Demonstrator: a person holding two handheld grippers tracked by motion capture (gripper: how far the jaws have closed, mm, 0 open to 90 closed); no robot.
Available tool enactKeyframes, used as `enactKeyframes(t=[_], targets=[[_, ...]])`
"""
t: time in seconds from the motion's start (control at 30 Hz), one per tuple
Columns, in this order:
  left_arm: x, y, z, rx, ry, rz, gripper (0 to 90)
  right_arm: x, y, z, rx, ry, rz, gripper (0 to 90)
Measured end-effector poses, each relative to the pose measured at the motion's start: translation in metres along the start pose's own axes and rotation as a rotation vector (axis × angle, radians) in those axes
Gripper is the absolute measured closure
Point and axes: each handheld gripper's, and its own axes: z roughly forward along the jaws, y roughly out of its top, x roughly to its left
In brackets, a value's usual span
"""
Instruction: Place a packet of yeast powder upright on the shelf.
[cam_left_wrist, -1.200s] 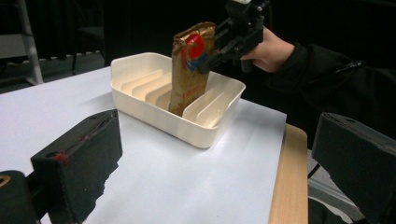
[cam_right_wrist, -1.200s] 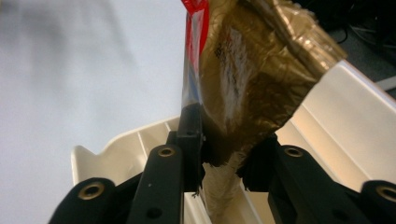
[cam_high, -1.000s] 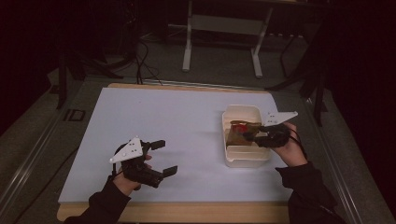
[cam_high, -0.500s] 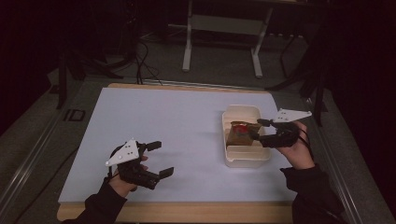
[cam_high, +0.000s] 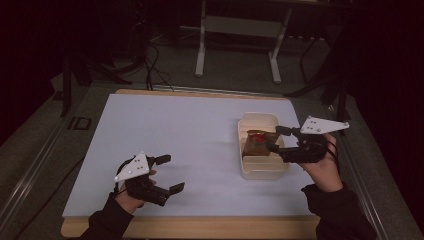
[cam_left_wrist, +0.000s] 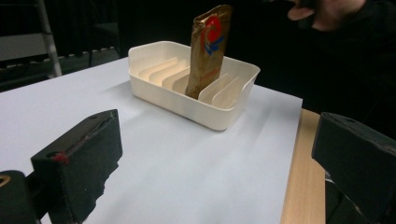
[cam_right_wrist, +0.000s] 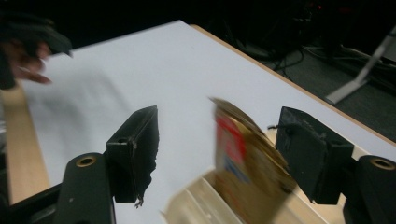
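**Packet stands in the slotted tray, both tongs apart**

While the gold packet (cam_left_wrist: 207, 51) stands upright in a slot of the cream tray (cam_high: 250, 172), the right gripper (cam_high: 276, 139) hangs just beside it at three o'clock; its jaws have just been opening and now stand apart, the packet between them but not pressed. At about eight o'clock from the tray, well apart, the left gripper (cam_high: 166, 173) rests over the white sheet (cam_high: 180, 130) with jaws wide and nothing between them.

Gold packet (cam_left_wrist: 208, 51) with red-and-blue logo, cream slotted tray (cam_left_wrist: 154, 91), white table sheet (cam_high: 175, 135)
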Motion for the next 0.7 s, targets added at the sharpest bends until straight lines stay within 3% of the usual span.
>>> enactKeyframes(t=[0.27, 0.7], targets=[[-0.003, 0.002, -0.004, 0.002, 0.009, 0.022, 2.5, 0.038, 0.01, 0.004, -0.037, 0.055, -0.026, 24.2], [-0.006, 0.001, -0.009, 0.004, 0.012, 0.032, 2.5, 0.065, 0.004, 0.013, -0.072, 0.096, -0.032, 12.8]])
